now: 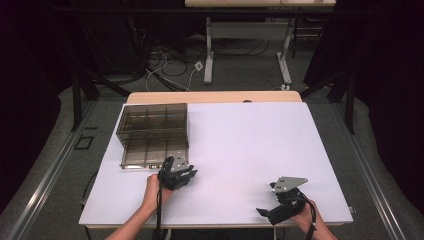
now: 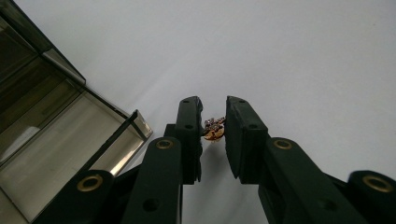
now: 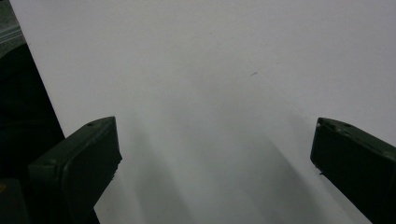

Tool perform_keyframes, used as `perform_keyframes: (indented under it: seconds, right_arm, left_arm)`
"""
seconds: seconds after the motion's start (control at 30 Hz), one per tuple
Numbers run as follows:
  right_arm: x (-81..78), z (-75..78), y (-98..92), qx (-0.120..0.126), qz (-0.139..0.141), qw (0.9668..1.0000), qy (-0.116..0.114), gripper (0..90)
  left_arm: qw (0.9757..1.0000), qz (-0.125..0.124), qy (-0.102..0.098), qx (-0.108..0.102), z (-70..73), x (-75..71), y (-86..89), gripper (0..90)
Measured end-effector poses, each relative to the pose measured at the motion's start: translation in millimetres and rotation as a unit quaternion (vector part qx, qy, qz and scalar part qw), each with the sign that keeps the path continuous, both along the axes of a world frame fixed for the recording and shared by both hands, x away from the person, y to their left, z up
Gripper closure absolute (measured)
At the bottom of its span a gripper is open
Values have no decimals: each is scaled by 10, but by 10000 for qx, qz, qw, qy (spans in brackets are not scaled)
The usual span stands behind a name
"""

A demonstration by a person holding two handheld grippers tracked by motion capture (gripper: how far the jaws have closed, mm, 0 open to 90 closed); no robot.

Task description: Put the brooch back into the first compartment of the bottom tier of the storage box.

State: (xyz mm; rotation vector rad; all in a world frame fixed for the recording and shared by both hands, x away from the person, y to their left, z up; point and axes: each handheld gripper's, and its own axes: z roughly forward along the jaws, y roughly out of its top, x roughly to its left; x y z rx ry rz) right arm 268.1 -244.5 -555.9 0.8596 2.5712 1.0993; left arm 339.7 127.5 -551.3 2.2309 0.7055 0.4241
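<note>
A tiny gold and silver metal piece (image 2: 214, 129) sits pinched between the two black pads of my left gripper (image 2: 212, 105), just above the white table top (image 2: 280, 56). In the high view the left gripper (image 1: 186, 176) is held beside the near right corner of a smoky clear compartment box (image 1: 152, 132). That box's open corner (image 2: 51, 140) lies to the left of the jaws. My right gripper (image 1: 267, 212) rests low at the table's near right, and its jaws (image 3: 212, 140) stand wide apart over bare white surface with nothing between them.
The white table top (image 1: 250, 140) stretches wide between and beyond the two grippers. The compartment box takes the far left part of the table. Desk legs and cables stand on the floor behind the far edge.
</note>
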Motion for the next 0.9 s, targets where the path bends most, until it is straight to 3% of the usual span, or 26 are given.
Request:
perform_keyframes:
  seconds: [0.9]
  right_arm:
    - [-2,4,-3,11,-18,10000,-28,8]
  left_arm:
    - [9994,239,-247,-54,153,-84,250,756]
